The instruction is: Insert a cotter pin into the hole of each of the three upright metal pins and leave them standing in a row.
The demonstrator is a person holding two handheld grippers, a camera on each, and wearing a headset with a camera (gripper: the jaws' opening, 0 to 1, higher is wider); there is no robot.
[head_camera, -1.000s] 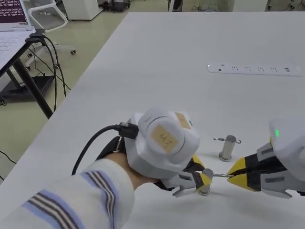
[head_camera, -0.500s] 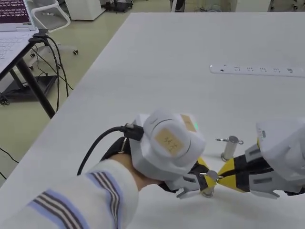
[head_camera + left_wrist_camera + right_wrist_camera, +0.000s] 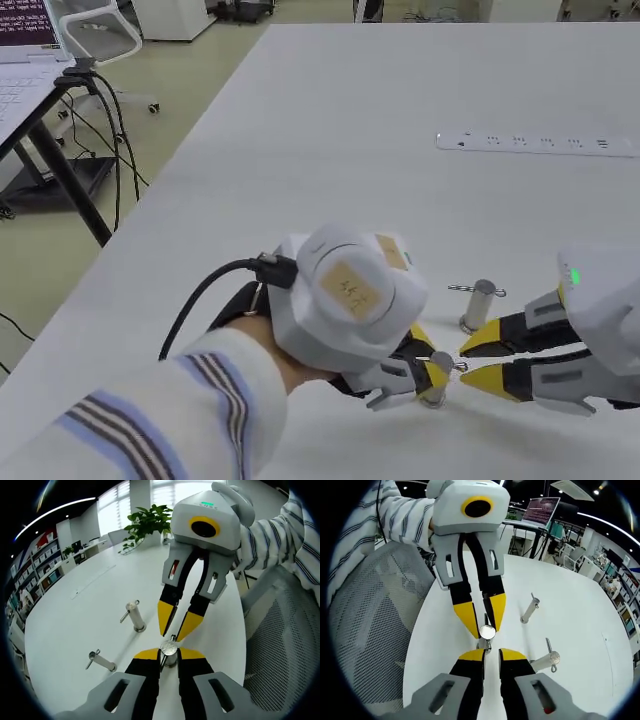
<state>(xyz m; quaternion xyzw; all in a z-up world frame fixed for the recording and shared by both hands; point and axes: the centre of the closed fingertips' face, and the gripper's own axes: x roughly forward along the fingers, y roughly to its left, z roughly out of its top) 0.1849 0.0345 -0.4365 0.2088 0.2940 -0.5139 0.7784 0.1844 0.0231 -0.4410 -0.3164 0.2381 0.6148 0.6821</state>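
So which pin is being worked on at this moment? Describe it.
On the white table, look nearest the person, where the two grippers meet tip to tip. The pin stands clamped in the left gripper, facing the open right gripper. The neighbouring pin just behind it stands free, ungripped.

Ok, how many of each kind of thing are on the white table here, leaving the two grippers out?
Metal pins: 3
Cotter pins: 3
Power strip: 1
Total: 7
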